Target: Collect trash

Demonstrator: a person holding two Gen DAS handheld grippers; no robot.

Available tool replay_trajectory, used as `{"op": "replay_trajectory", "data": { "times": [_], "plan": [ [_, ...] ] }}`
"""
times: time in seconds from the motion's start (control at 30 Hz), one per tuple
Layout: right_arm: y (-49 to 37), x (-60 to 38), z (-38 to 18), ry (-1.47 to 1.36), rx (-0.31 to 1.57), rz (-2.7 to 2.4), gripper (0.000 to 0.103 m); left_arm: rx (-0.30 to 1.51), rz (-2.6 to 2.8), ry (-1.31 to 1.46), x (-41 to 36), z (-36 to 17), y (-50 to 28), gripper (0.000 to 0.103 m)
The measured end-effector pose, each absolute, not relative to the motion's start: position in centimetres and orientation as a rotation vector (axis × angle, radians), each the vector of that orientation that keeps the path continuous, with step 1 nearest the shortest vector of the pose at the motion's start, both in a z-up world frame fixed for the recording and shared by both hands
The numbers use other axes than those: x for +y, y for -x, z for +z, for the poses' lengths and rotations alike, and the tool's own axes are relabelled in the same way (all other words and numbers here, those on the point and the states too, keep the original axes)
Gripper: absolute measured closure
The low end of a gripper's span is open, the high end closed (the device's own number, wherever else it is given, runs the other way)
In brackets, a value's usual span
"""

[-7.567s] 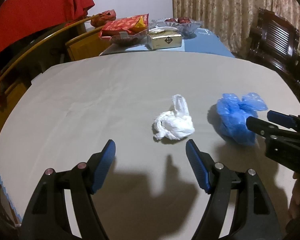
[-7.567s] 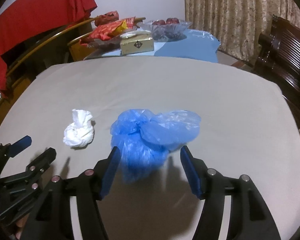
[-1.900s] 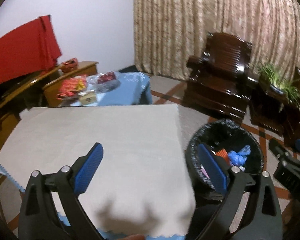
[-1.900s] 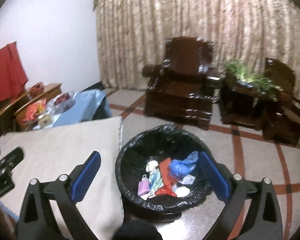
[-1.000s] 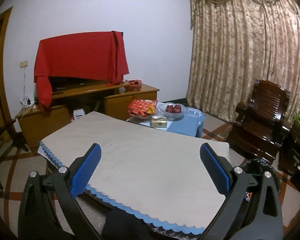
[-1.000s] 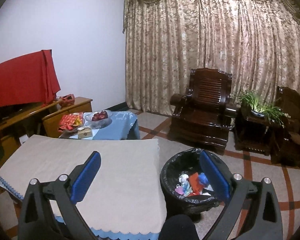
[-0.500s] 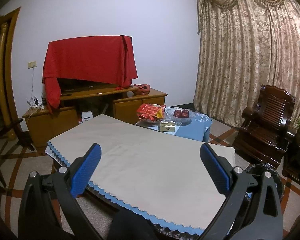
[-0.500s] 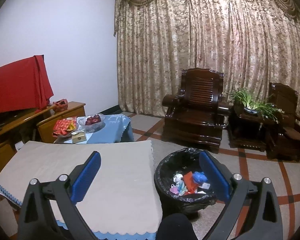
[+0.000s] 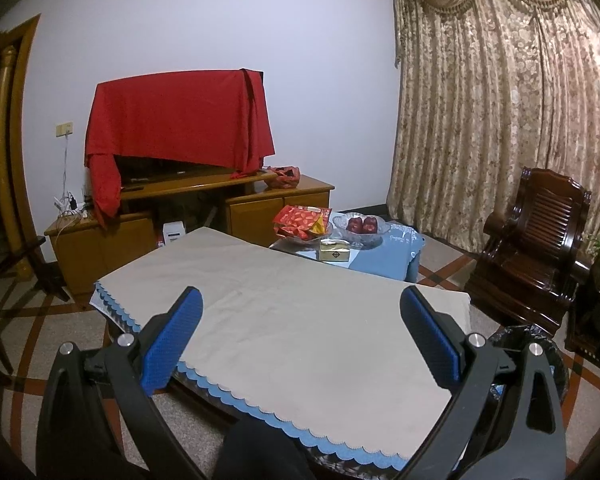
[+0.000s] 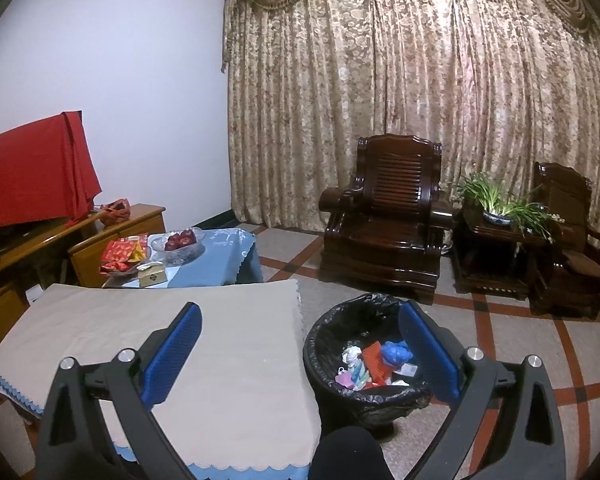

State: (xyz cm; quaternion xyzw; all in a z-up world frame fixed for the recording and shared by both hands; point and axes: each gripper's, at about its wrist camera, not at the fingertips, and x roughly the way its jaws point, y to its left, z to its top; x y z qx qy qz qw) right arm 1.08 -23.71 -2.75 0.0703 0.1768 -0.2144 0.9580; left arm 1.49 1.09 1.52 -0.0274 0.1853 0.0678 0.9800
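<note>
Both the left gripper (image 9: 300, 332) and right gripper (image 10: 300, 344) gape empty, trash (image 10: 374, 364) in the bin (image 10: 328, 344) below.

A home living room, seen from my two cameras.

I face gold patterned curtains (image 10: 420, 112) with a swagged valance, carved dark wooden armchairs (image 10: 384, 232), a potted plant (image 10: 496, 200) on a side table, and a wooden cabinet (image 9: 188, 216) carrying something draped in red cloth (image 9: 176, 120). A cloth-covered worktop (image 9: 300, 320) stands beside a low table with a fruit bowl (image 9: 362, 228) and snack packets (image 9: 300, 222).
</note>
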Motion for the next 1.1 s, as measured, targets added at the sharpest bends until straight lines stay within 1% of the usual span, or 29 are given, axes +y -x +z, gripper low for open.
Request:
{"op": "replay_trajectory", "data": {
  "times": [1.1],
  "plan": [
    [-0.88,-24.25,-2.84,-0.147,0.359,-0.437,0.006,0.371,0.134,0.056,1.18,1.49,-1.59,0.007]
  ]
}}
